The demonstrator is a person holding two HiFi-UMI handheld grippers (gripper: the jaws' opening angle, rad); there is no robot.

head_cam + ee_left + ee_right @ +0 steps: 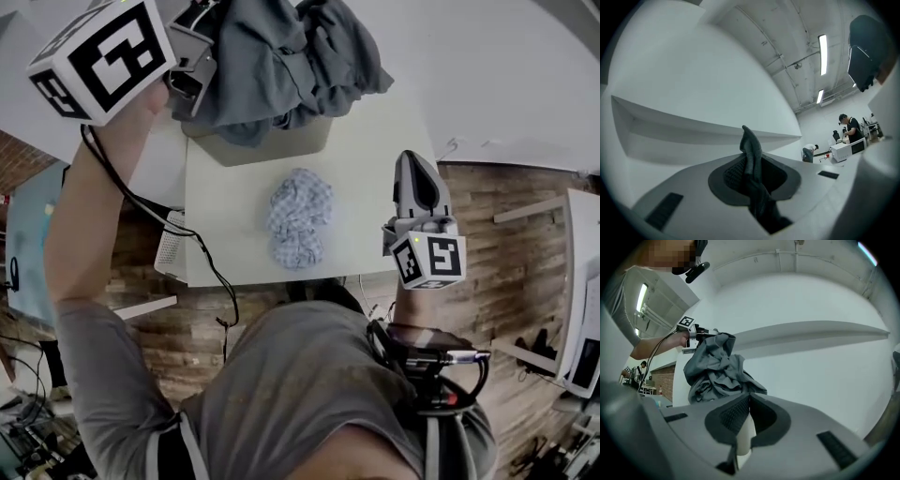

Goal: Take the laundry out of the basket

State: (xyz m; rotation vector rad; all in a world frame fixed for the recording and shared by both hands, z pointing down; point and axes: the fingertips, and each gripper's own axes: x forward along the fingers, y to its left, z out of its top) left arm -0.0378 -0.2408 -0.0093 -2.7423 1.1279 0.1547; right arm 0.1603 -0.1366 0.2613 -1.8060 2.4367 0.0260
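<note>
Wood-plank floor (506,244) below, white surface (234,234) with a crumpled checked cloth (300,217) lying mid-way. Right gripper (418,169) hovers beside it, pressed together, empty. Further back, left gripper (750,154) pinches the gray garment (281,56), dangling over the basket (272,145).

Crumpled checked cloth (300,217) and basket (281,148) on white table (225,244).

The white desk (375,169) stands on a wood-plank floor (511,225), which shows to the right of the desk and below its near edge. Just beside the desk's left edge is a white perforated box (170,251). Further left of the desk are a strip of brick wall (17,159) and a teal board (28,234). Well right of the desk stands a white panel (583,281), with dark clutter (539,347) on the floor near it.
</note>
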